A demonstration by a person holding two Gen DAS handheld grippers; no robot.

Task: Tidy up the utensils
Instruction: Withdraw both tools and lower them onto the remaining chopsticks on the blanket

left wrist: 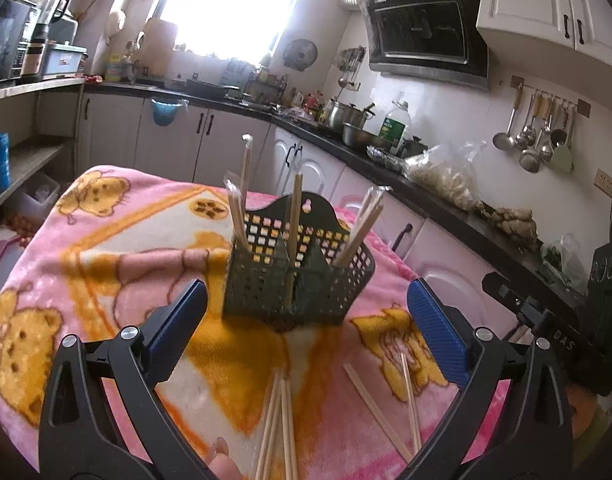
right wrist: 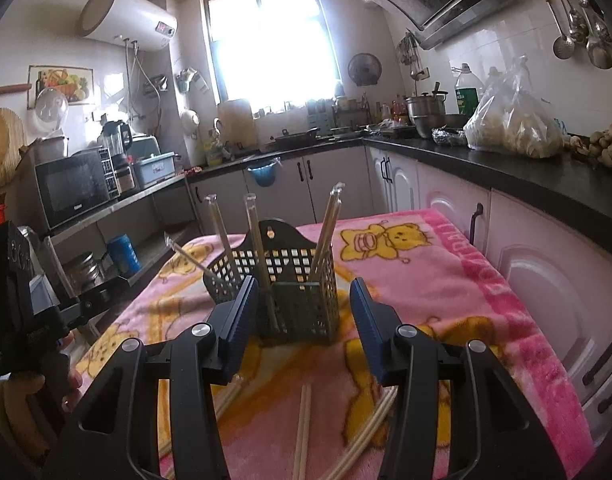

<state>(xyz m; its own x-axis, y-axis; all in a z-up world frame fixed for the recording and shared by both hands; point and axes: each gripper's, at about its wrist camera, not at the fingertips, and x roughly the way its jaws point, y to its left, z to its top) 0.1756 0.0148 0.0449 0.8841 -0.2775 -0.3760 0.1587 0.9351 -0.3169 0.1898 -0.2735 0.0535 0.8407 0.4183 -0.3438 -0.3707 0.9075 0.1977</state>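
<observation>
A dark green perforated utensil basket (left wrist: 296, 280) stands on the pink blanket-covered table (left wrist: 106, 240) and holds several wrapped chopsticks (left wrist: 292, 216) standing upright or leaning. It also shows in the right wrist view (right wrist: 294, 292). Loose chopsticks (left wrist: 278, 432) lie on the blanket in front of it, also in the right wrist view (right wrist: 304, 428). My left gripper (left wrist: 306, 320) is open wide and empty, just short of the basket. My right gripper (right wrist: 304, 312) is open and empty, its fingers flanking the basket's near side.
The left gripper body (right wrist: 22, 304) shows at the left edge of the right wrist view. White cabinets and a black counter (right wrist: 526, 168) with pots and bags run along the right. Shelves with a microwave (right wrist: 72, 188) stand left. The table's far edge is behind the basket.
</observation>
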